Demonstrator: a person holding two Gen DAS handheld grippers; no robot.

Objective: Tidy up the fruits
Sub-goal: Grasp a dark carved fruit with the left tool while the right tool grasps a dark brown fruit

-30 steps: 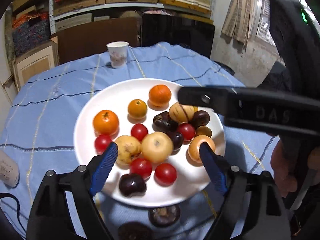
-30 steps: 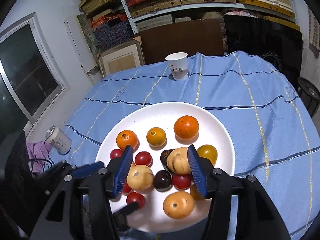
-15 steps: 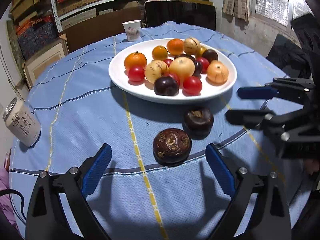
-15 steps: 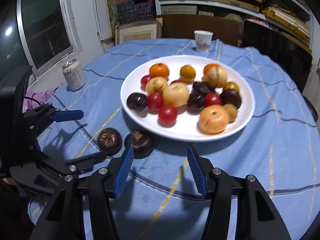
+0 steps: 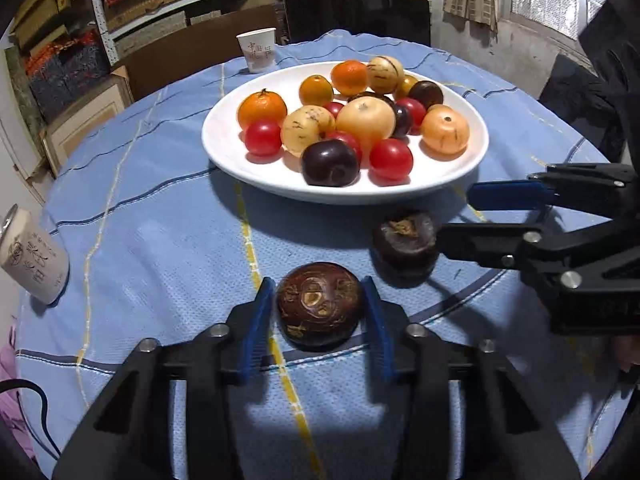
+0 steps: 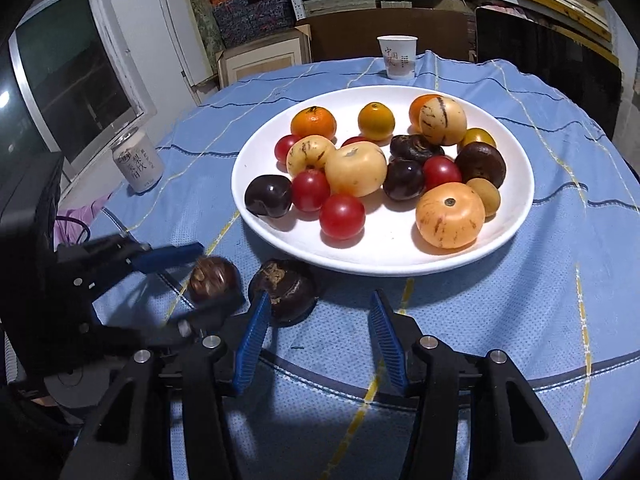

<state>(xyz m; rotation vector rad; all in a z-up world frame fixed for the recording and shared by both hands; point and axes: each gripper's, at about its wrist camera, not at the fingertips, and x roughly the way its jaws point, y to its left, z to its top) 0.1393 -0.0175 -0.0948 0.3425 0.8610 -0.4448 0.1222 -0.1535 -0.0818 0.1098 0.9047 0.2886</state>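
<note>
The left gripper (image 5: 319, 314) had its blue fingers (image 5: 256, 330) drawn in narrow around a dark brown fruit (image 5: 319, 305) on the blue tablecloth (image 5: 160, 240), pads at or near its sides; half a sec earlier they stood wide w/ the fruit well ahead. Likely the pick was starting, fruit bound for the white plate (image 5: 228, 148). The right gripper (image 6: 316, 340) hung wide, holding nothing, its left pad just beside a second dark fruit (image 6: 286, 284) near the plate rim. Earlier both hovered over the plate. The right view showed the left fruit only blurred btw the other tool's fingers, and more of the can (image 6: 137, 164); the left view showed the grip close up.
</note>
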